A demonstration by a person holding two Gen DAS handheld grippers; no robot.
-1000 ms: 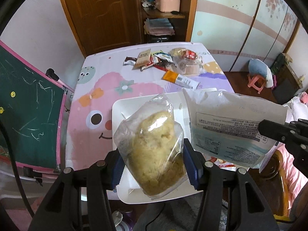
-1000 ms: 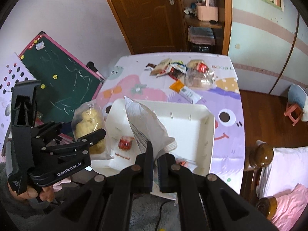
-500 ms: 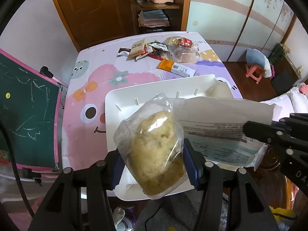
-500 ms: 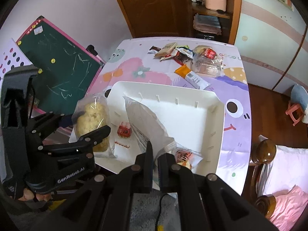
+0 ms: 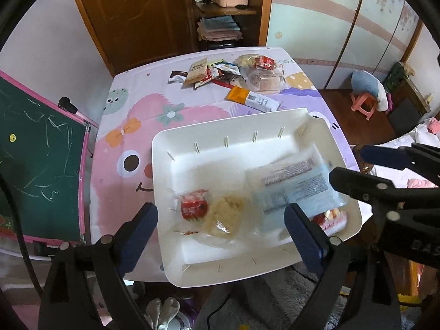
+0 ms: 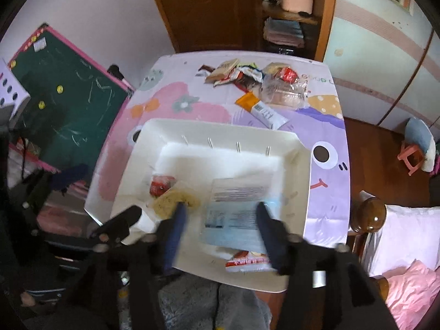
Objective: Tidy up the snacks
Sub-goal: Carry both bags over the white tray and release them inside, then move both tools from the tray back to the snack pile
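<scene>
A white tray (image 5: 162,165) sits at the near end of the cartoon-print table. Inside it lie a clear bag of yellow snack (image 5: 225,214), a small red packet (image 5: 192,207) and a pale blue printed packet (image 5: 297,189). My left gripper (image 5: 220,217) hangs over the yellow bag, jaws opening wide, pads clear of it. My right gripper (image 6: 220,210) hovers above the pale blue packet (image 6: 236,209), jaws opening, with nothing pressed between them. The yellow bag (image 6: 170,200) lies left of that packet. A red-and-white packet (image 6: 247,261) pokes out at the tray's near rim.
A heap of loose snacks (image 5: 228,74) lies at the table's far end, with an orange-and-white bar (image 5: 253,99) just beyond the tray. A green chalkboard (image 5: 35,165) leans at the left. A bed (image 6: 398,233) and its wooden post stand at the right.
Both grippers have spread their jaws and let go. The yellow bag and the pale blue packet, held above the tray before, now lie flat inside it.
</scene>
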